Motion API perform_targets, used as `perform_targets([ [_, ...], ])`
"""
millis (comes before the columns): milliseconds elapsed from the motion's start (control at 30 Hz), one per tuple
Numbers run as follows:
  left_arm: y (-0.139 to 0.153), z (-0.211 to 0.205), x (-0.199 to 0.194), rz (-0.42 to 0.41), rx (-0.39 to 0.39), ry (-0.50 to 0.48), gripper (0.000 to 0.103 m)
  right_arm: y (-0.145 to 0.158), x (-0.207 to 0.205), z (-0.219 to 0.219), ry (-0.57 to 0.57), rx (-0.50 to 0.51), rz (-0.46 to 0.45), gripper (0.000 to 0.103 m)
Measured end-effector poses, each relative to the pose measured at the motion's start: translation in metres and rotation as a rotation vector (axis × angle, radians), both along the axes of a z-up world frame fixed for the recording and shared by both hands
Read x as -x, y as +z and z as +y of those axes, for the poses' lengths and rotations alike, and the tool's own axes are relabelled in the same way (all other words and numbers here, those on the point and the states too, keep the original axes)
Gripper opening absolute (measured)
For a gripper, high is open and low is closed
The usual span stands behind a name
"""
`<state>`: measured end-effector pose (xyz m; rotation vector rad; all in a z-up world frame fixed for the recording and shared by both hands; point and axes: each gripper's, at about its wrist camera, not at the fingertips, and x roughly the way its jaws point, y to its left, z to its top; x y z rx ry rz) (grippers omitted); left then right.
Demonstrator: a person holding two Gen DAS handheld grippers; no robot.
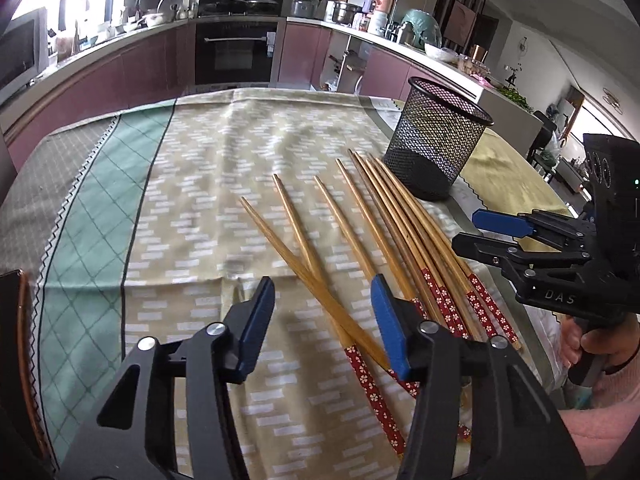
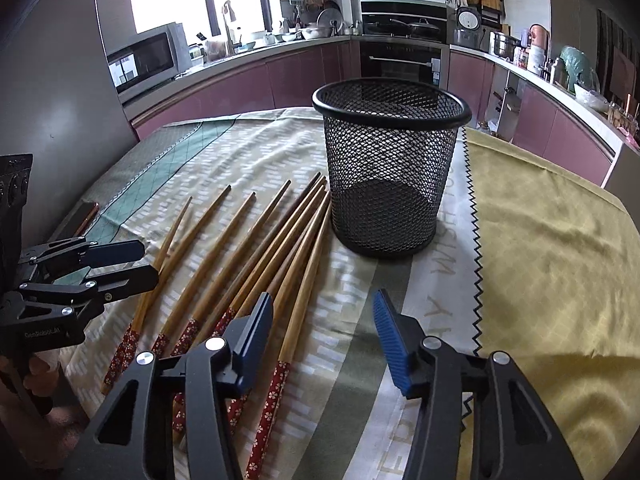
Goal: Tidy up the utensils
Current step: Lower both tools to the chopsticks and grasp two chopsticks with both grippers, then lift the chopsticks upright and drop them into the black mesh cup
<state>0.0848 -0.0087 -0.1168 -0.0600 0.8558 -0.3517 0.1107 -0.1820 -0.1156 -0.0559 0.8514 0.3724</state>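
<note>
The chopsticks (image 1: 384, 236) were judged light, stiff, slippery; patterned ends preferred; left gripper (image 1: 322, 320) and right gripper (image 2: 324, 336) were parted, empty

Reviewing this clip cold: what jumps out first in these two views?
The spread of wooden chopsticks with red flowered handles, lying loose on the patterned tablecloth. Just beyond their tips stands an empty black mesh cup, upright. Both grippers, left and right, hover open above the chopsticks' handle ends.

Beside the black mesh cup (image 2: 390, 168), tan chopsticks (image 2: 256, 256) carry red flowered handles. Beyond the cup, yellow cloth (image 2: 552, 248); under it, beige cloth (image 1: 224, 168) dashed white.
</note>
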Motion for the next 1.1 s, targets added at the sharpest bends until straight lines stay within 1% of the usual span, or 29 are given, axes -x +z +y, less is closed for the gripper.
perform_targets([
  [67,-0.005,-0.001,-0.006,0.027,-0.001,-0.004,0.037,-0.003,-0.003,-0.001,0.001,0.007,0.016,0.046],
  [133,-0.008,-0.003,-0.011,0.038,-0.017,-0.004,0.034,-0.005,-0.006,-0.002,0.006,0.015,0.030,0.044],
  [167,-0.006,-0.003,-0.011,0.042,-0.018,-0.007,0.033,-0.006,-0.007,-0.002,0.010,0.016,0.033,0.044],
  [200,-0.005,-0.003,-0.013,0.048,-0.015,-0.012,0.031,-0.007,-0.007,-0.001,0.012,0.020,0.035,0.044],
  [233,-0.006,-0.004,-0.015,0.057,-0.006,-0.017,0.026,-0.007,-0.008,0.000,0.015,0.028,0.035,0.044],
  [300,-0.006,-0.002,-0.019,0.076,0.016,-0.024,0.022,-0.007,-0.009,0.002,0.019,0.038,0.035,0.043],
  [367,-0.006,-0.001,-0.023,0.091,0.030,-0.028,0.013,-0.007,-0.012,0.003,0.026,0.042,0.038,0.040],
  [400,-0.006,-0.001,-0.025,0.096,0.036,-0.028,0.011,-0.007,-0.012,0.003,0.030,0.043,0.039,0.039],
  [500,-0.006,0.000,-0.027,0.105,0.056,-0.024,0.010,-0.007,-0.015,0.006,0.048,0.056,0.038,0.039],
  [600,-0.005,0.001,-0.028,0.108,0.062,-0.016,0.010,-0.008,-0.020,0.005,0.054,0.047,0.042,0.035],
  [667,-0.004,0.002,-0.028,0.110,0.068,-0.010,0.009,-0.007,-0.023,0.005,0.052,0.040,0.045,0.024],
  [700,-0.003,0.004,-0.026,0.109,0.070,-0.008,0.008,-0.007,-0.024,0.004,0.052,0.029,0.049,0.020],
  [733,-0.002,0.005,-0.026,0.108,0.071,-0.006,0.008,-0.007,-0.025,0.002,0.051,0.014,0.057,0.012],
  [767,-0.001,0.006,-0.026,0.107,0.072,-0.006,0.008,-0.007,-0.026,-0.001,0.048,-0.002,0.067,0.007],
  [833,0.000,0.008,-0.025,0.104,0.074,-0.007,0.007,-0.007,-0.027,-0.006,0.038,-0.030,0.079,0.006],
  [933,0.005,0.008,-0.024,0.094,0.072,-0.008,0.007,-0.005,-0.025,-0.008,0.029,-0.045,0.075,0.006],
  [1100,0.015,0.009,-0.019,0.073,0.084,-0.017,0.007,0.004,-0.018,-0.011,0.049,-0.091,0.055,0.006],
])
